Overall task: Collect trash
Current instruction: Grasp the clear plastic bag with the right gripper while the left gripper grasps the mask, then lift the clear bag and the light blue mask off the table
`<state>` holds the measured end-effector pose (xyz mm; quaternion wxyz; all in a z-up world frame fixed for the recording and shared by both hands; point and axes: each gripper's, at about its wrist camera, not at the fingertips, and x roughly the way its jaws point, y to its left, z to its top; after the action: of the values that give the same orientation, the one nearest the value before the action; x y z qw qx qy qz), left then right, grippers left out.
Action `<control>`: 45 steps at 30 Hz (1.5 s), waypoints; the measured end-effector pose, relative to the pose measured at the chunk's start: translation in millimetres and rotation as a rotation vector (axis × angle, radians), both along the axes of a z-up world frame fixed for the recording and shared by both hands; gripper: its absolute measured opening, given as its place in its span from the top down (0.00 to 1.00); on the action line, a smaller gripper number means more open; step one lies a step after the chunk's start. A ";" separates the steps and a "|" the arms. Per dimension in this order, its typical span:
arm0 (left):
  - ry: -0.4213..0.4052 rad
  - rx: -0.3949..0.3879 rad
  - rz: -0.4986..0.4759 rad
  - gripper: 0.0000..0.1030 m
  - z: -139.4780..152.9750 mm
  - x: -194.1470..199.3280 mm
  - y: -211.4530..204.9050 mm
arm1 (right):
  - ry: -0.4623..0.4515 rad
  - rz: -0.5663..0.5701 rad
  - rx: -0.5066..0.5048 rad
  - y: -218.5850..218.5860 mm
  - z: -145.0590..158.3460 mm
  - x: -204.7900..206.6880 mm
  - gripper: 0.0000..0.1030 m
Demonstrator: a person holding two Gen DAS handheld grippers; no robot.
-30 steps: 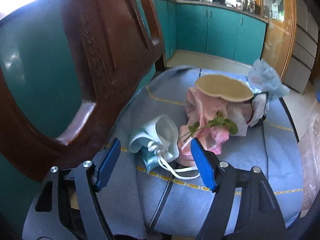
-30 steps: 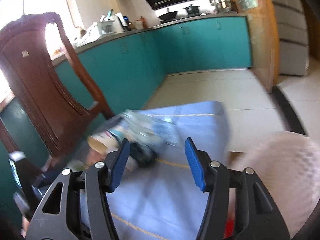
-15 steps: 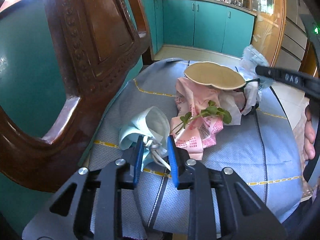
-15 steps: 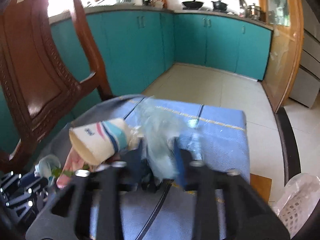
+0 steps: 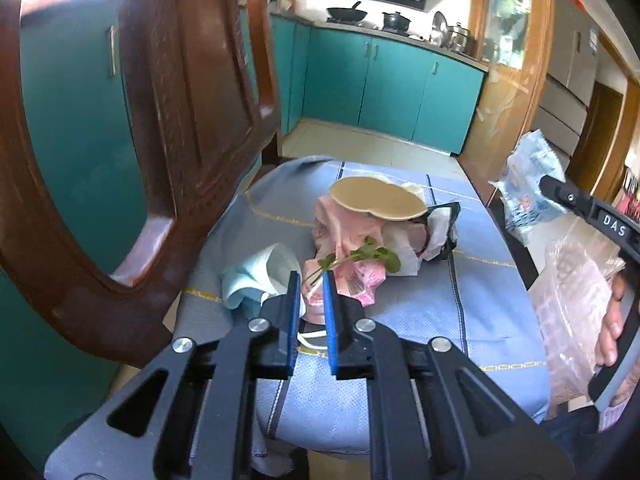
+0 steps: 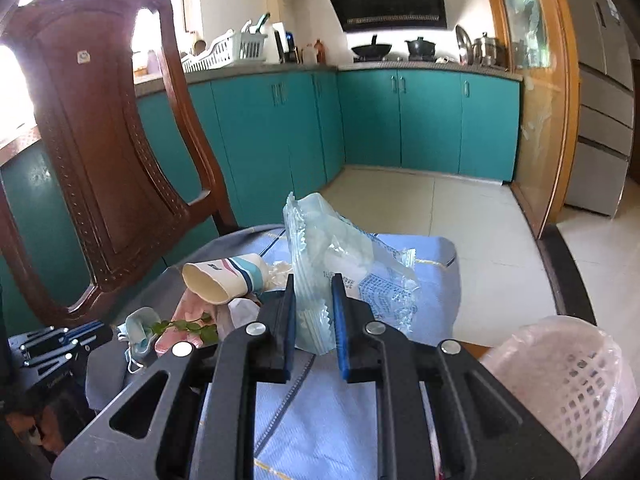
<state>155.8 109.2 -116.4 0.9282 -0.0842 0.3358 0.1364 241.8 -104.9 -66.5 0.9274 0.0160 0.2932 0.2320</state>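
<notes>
On the blue cloth (image 5: 460,312) beside the chair (image 6: 100,140) the trash sits in one loose heap: cup (image 6: 224,280) on its side on top of a pink bag (image 5: 340,232), a green sprig (image 5: 360,256) lying across that bag, and a mask (image 5: 252,276) just left of the heap. I am working both sides at once. The left tongs (image 5: 310,280) have just been closing and now stand narrow, with the mask's white ear loop crossing between the pads; I read that as a pinch on the loop, though a slit of daylight shows nearer the tips. I took the loop because the mask body is soft and flat on the cloth, with little else to bite. The right tongs (image 6: 314,280) have also just been closing and clamp the crimped edge of a clear wrapper (image 6: 340,264), which stands up above the cloth rather than lying on it. The stiff seam is held so the film does not slip out. A lined basket (image 6: 580,380) waits low on the right, near that hand, so I judge the wrapper goes there first. The cup, bag and sprig are not yet collected. Risk: the loop slides free on lifting.
</notes>
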 end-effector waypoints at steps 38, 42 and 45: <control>-0.125 0.035 -0.123 0.87 50.0 -30.5 -47.7 | 0.011 0.037 -0.011 -6.7 -12.3 -36.3 0.83; -0.129 0.041 -0.134 0.87 48.9 -29.6 -48.8 | 0.004 0.034 -0.008 -8.9 -12.4 -39.7 0.83; -0.111 0.012 -0.136 0.87 40.9 -27.5 -45.0 | 0.003 0.033 -0.008 -9.8 -12.4 -40.8 0.83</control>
<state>128.3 64.2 -75.5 0.9531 -0.0631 0.2877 0.0700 201.0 -114.7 -78.9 0.9230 0.0078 0.2958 0.2459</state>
